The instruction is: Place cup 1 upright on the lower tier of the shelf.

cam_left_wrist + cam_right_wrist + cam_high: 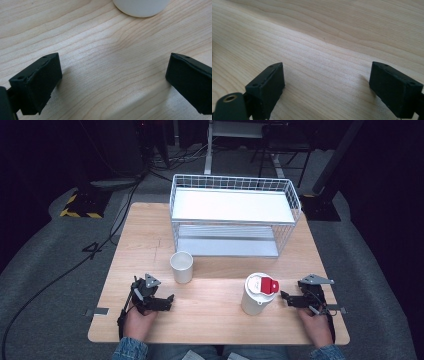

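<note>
A white paper cup [181, 266] stands upright left of the table's middle. To its right stands a white jar [256, 295] with a white lid and a red flap on top. My left gripper [169, 300] rests near the front left, just below the cup, its jaws wide open over bare wood [113, 65]. A white round base [141, 7] shows at the top of the left gripper view. My right gripper [285, 297] lies a little right of the jar, pointing at it, apart from it. Its jaws stand open over bare wood [327, 71].
A white wire rack [235, 215] with an upper shelf and a lower shelf stands at the back of the wooden table [215, 320]. Grey floor, cables and dark stands surround the table. Bare wood lies between cup, jar and front edge.
</note>
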Demonstrator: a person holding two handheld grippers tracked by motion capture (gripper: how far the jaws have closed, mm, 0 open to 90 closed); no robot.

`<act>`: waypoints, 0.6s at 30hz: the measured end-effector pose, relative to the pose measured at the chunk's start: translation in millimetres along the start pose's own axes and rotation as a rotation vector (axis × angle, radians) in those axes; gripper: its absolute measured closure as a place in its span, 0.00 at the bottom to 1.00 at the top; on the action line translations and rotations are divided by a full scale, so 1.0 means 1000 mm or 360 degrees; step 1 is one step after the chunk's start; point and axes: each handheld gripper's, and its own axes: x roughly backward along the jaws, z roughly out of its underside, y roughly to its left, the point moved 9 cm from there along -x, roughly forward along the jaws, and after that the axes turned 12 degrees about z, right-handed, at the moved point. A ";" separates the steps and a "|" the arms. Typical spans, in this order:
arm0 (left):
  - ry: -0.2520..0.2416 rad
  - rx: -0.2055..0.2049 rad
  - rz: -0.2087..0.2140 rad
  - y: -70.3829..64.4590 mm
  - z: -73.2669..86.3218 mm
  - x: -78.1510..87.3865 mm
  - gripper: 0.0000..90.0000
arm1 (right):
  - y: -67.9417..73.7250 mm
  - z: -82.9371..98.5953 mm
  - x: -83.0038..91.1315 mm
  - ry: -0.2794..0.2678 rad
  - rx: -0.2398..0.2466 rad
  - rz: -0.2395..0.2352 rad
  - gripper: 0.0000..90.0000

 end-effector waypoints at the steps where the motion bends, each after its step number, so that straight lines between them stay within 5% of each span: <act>1: 0.0001 -0.0004 0.0002 0.000 0.000 0.000 0.01 | 0.000 0.000 0.000 -0.0002 0.0007 -0.0004 0.14; 18: 0.0009 -0.0022 0.0021 0.000 0.002 0.001 0.00 | 0.001 0.000 0.000 -0.0002 0.0025 -0.0022 0.14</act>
